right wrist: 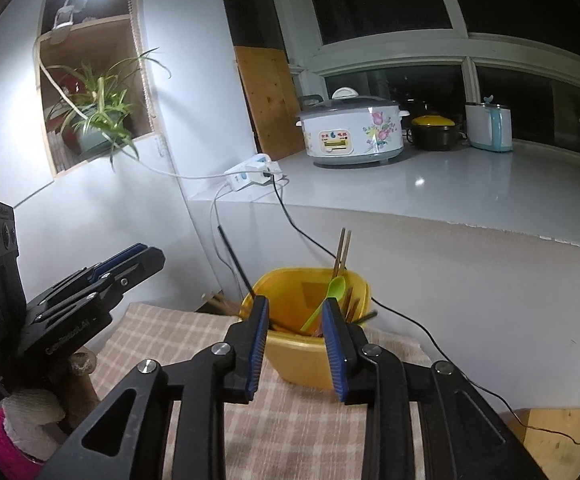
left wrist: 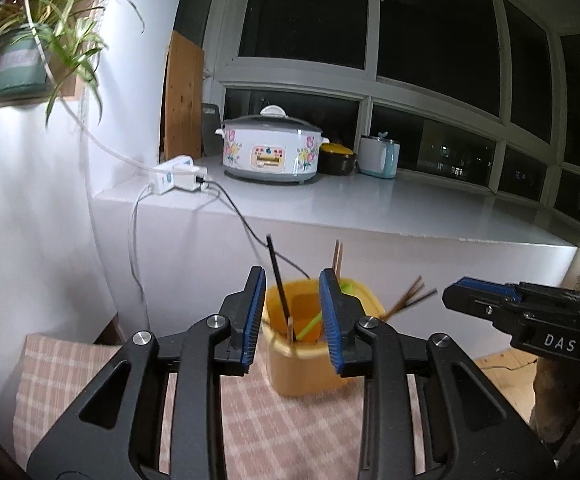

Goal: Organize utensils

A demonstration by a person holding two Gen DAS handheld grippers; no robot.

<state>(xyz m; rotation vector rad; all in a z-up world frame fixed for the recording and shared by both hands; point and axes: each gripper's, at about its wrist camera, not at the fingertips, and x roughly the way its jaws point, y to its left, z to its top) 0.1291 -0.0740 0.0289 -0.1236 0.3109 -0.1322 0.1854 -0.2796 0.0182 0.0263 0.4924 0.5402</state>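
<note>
A yellow plastic holder (left wrist: 302,372) (right wrist: 302,360) stands on a checked cloth (left wrist: 249,420) (right wrist: 169,340). In it lean a black chopstick (left wrist: 277,276) (right wrist: 235,260), a pair of wooden chopsticks (left wrist: 337,258) (right wrist: 344,252) and a green spoon (right wrist: 332,292) (left wrist: 310,324). Blurred brown sticks (left wrist: 410,300) jut out at its right side. My left gripper (left wrist: 292,272) (right wrist: 149,256) hangs open just short of the holder, its pads bare. My right gripper (right wrist: 296,302) (left wrist: 450,296) is also open and holds nothing, facing the holder from the right.
Behind the holder a white ledge (left wrist: 370,204) carries a flowered rice cooker (left wrist: 269,148), a dark pot with a yellow lid (right wrist: 432,132), a white and blue appliance (right wrist: 490,126) and a power strip (left wrist: 177,178). Cables (right wrist: 410,320) hang down. A potted plant (left wrist: 21,56) sits at the upper left.
</note>
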